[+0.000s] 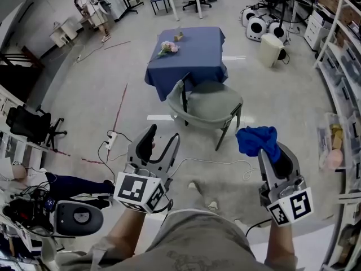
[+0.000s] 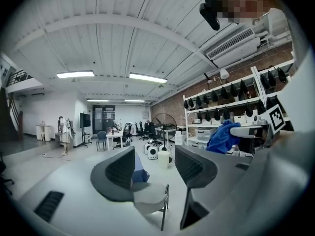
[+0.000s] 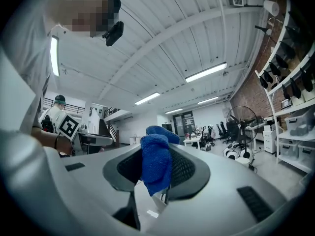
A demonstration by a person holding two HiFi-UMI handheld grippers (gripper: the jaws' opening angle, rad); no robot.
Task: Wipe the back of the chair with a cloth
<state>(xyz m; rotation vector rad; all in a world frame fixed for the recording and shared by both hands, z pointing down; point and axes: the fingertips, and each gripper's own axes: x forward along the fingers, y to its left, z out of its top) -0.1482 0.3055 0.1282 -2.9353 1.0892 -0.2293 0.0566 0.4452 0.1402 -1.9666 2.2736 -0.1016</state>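
A grey-green chair (image 1: 210, 101) with dark legs stands on the floor ahead of me, its curved back (image 1: 176, 96) turned to the left. My right gripper (image 1: 272, 152) is shut on a bunched blue cloth (image 1: 257, 139), held up at the chair's near right and apart from it. In the right gripper view the cloth (image 3: 156, 164) hangs between the pads of that gripper (image 3: 157, 175). My left gripper (image 1: 163, 138) is open and empty, short of the chair at its near left. In the left gripper view the chair (image 2: 150, 198) shows low between the spread jaws of the left gripper (image 2: 155, 169).
Behind the chair stands a table under a blue cloth (image 1: 197, 55) with a small bunch of flowers (image 1: 168, 48). A power strip and white cable (image 1: 111, 142) lie on the floor at left. Shelving (image 1: 341, 89) runs along the right. A white bin (image 1: 272, 49) stands further off.
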